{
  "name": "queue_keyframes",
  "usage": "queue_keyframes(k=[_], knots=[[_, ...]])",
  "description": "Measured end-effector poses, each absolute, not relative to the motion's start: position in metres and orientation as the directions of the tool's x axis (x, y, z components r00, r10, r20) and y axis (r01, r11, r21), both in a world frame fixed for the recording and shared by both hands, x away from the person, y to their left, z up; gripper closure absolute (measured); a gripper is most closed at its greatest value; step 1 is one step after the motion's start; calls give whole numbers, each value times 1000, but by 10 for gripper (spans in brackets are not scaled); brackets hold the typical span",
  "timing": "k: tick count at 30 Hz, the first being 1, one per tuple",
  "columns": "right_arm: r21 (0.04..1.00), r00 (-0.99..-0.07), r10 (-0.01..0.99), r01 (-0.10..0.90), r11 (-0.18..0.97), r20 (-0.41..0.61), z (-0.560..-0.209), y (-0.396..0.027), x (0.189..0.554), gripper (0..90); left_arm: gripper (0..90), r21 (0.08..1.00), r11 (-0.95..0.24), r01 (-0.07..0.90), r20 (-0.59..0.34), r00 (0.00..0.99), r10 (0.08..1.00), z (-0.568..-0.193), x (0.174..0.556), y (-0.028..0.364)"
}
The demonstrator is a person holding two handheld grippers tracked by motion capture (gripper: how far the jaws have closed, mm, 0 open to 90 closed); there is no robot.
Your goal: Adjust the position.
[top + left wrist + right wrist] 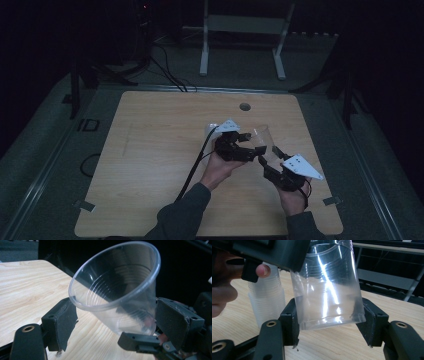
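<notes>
Both grippers' jaws stand wide around one clear plastic cup, right pads touching.

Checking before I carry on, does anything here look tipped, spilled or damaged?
Nothing spilled or broken. The clear plastic cup is held tilted above the table, the right gripper at its base. It looks empty. A stack of cups stands upright behind.

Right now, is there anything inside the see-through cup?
Empty. The clear plastic cup is tipped so the left gripper view looks straight into its mouth, and only its ribbed wall and the wooden table behind show through.
</notes>
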State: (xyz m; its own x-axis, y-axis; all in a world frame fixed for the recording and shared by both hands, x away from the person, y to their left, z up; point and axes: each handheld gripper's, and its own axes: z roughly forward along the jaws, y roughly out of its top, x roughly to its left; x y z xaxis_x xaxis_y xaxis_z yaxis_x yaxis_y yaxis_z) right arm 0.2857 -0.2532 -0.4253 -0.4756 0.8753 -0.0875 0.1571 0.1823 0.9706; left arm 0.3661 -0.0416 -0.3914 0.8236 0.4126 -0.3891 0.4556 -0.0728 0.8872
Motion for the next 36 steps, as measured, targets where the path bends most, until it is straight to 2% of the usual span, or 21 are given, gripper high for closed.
queue_keyframes(k=[11,18,25,31,36], knots=[[968,-497,863,162,194,-90,-428,-250,286,417,183,857,9,515,-478,788,388,-395,371,-45],[965,-507,856,164,205,-95,-428,-249,286,416,253,847,39,530,-506,783,361,-396,370,-46],[957,-524,845,176,229,-105,-426,-251,287,382,287,861,28,508,-480,793,376,-396,367,-47],[947,-548,830,204,249,-100,-423,-252,289,308,295,871,12,491,-455,799,394,-395,366,-48],[944,-555,826,209,253,-98,-421,-253,289,294,297,881,-9,472,-427,805,413,-395,364,-48]])
